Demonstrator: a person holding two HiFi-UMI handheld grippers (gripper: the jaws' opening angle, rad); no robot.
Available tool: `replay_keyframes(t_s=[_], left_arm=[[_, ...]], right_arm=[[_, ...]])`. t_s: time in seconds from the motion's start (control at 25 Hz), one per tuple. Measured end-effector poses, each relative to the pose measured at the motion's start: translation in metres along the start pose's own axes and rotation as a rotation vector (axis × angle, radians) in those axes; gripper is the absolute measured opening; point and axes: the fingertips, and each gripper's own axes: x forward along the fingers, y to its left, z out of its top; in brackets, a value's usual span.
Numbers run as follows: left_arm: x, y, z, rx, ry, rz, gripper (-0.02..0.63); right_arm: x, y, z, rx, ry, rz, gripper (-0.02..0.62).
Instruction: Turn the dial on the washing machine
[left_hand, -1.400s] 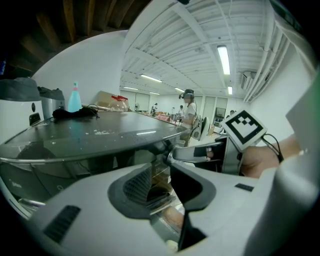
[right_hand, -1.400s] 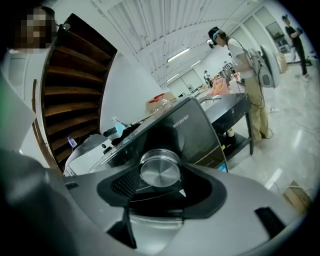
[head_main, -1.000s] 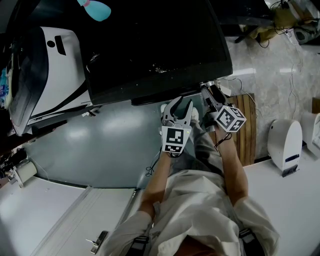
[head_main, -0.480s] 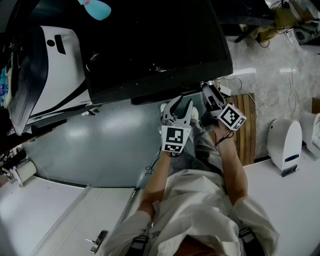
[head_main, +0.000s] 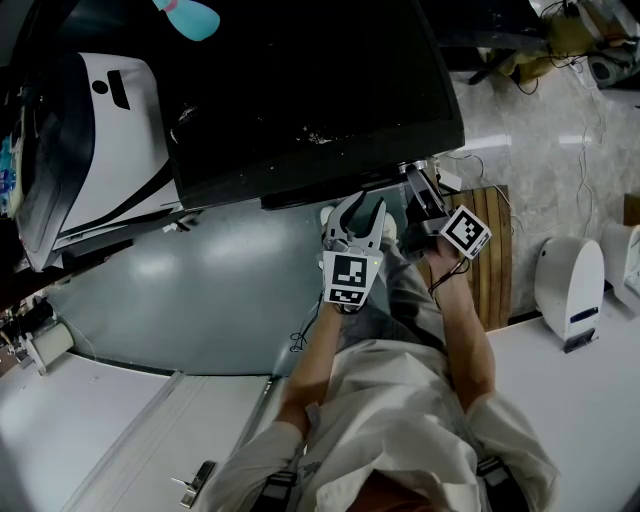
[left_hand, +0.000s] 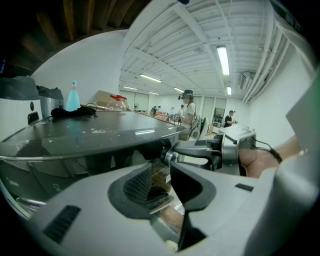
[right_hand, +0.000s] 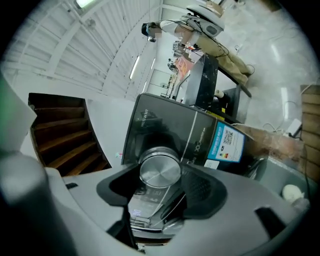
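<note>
Big white-ceilinged workshop; the dark-lidded washing machine (head_main: 300, 90) fills 12 o'clock. R claw (head_main: 418, 185) is clamped on the steel dial (right_hand: 160, 167) on the front panel, w/ the dial axis straight along the claw. L claw (head_main: 362, 205), at its 9 o'clock, gapes empty. Vs 1 s ago: R marker cube (head_main: 465, 230) rolled slightly; L hasn't budged.

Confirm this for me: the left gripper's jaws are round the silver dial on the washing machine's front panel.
Not right: it is the right gripper whose jaws are round the silver dial on the washing machine's front panel, as the right gripper view shows. The left gripper holds nothing, its jaws apart.
</note>
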Motion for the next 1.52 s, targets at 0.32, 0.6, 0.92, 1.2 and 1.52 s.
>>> replay_keyframes(t_s=[0.32,0.6,0.92,1.2,1.52], left_arm=[[0.001,-0.001,0.001,-0.001,-0.001,0.002,0.123],[0.001,-0.001,0.000,-0.002,0.000,0.005,0.123],[0.000,-0.003,0.001,0.001,-0.002,0.007,0.123],[0.000,-0.003,0.001,0.001,-0.002,0.008,0.122],[-0.001,-0.001,0.000,0.003,-0.001,0.010,0.123]], right_arm=[[0.001,-0.002,0.001,0.129,-0.022,0.038,0.268],[0.001,-0.004,0.000,0.237,-0.040,0.061,0.267],[-0.001,-0.003,0.005,0.091,-0.023,0.024,0.276],[0.000,0.004,0.006,-0.111,0.024,-0.012,0.301],[-0.002,0.012,0.002,-0.570,0.095,-0.127,0.314]])
